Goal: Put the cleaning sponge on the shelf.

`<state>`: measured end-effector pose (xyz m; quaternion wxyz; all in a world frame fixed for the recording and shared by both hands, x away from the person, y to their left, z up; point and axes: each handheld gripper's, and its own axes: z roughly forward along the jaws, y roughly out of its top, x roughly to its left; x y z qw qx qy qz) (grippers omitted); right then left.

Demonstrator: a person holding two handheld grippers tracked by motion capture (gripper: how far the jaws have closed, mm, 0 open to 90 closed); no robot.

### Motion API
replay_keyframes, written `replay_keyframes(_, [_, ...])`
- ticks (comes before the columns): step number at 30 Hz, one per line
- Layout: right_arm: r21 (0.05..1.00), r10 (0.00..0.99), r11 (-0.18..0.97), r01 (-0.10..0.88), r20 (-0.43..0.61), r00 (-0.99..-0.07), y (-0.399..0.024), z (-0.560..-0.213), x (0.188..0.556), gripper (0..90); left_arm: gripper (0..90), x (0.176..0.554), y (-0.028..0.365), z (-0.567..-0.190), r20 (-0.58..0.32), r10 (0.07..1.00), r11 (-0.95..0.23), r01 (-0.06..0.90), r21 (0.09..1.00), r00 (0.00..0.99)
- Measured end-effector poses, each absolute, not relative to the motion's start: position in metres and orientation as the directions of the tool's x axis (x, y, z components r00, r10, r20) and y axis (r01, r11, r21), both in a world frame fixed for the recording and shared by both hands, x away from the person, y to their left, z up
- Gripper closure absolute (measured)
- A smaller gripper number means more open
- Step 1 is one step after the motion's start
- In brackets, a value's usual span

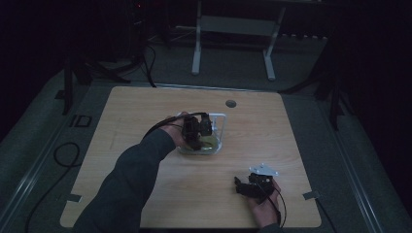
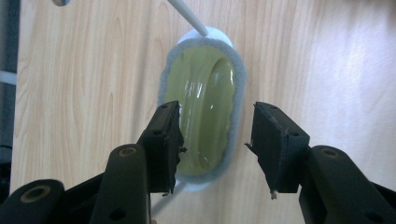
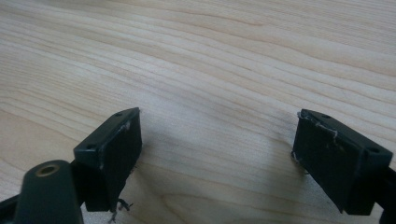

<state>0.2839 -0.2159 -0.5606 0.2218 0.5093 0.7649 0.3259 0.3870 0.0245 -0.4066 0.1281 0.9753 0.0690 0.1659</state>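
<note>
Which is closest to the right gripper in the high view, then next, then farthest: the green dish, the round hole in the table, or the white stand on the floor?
From the right gripper, near the table's front right:
1. Green dish, mid-table, in the white rack under the left gripper.
2. Round hole, near the table's far edge.
3. White stand, on the floor beyond the table.

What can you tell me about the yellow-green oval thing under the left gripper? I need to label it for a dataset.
The oval thing is a glossy yellow-green piece ringed by a fuzzy grey border, lying flat on a white base that peeks out at both ends, on the wooden table. A thin white rod crosses above its far end. In the high view it sits inside a white wire frame. The left gripper hovers open over its near end, jaws straddling it; contact cannot be told.
</note>
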Motion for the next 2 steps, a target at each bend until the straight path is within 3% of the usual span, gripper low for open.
replay_keyframes(2, [0.725,0.924,0.269,0.634,-0.008,-0.382,-0.2159,-0.5606,0.284,15.1,52.2,0.3829,0.0303,-0.3989,0.293,0.203,-0.946,0.11,0.304,0.934])
